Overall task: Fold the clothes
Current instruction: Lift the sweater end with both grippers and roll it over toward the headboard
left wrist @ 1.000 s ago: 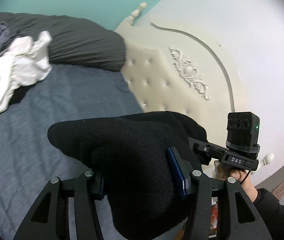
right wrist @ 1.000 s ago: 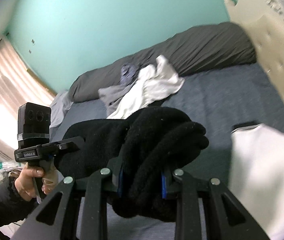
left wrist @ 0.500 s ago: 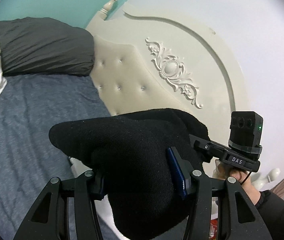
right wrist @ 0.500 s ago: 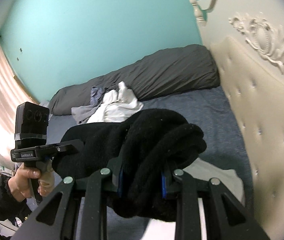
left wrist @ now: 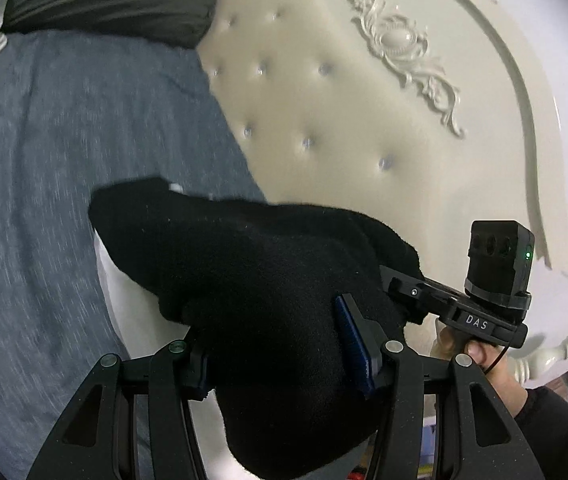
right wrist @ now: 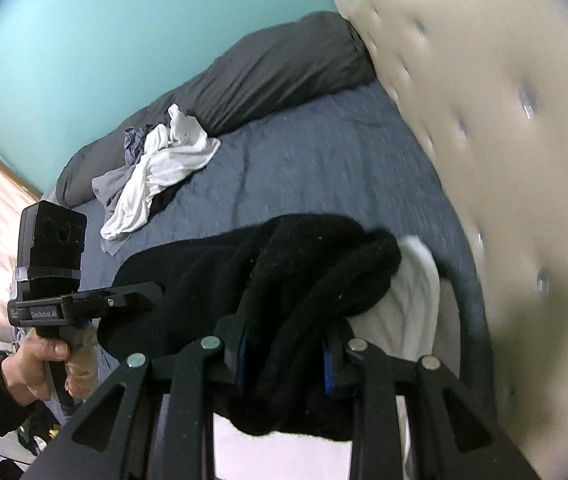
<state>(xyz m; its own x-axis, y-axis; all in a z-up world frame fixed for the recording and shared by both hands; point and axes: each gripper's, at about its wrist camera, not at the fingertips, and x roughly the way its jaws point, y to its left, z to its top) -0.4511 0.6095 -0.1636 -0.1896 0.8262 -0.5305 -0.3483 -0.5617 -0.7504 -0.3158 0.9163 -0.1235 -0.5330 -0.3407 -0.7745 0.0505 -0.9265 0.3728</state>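
Observation:
A thick black fleece garment (left wrist: 260,280) hangs bunched between both grippers above the bed. My left gripper (left wrist: 284,364) is shut on one end of it. My right gripper (right wrist: 284,364) is shut on the other end (right wrist: 303,276), which is rolled into thick folds. The right gripper also shows in the left wrist view (left wrist: 399,292), and the left gripper in the right wrist view (right wrist: 140,300), each buried in the fleece. A folded white garment (right wrist: 411,300) lies on the bed right under the black one, close to the headboard.
The bed has a blue-grey sheet (left wrist: 36,152). A cream tufted headboard (left wrist: 323,92) stands close on the right. A dark grey pillow (right wrist: 276,76) lies along the far side. A loose pile of white and grey clothes (right wrist: 156,164) lies near it.
Both grippers have carried the black garment toward the headboard and lower over the folded white garment. The grip on both ends has not changed.

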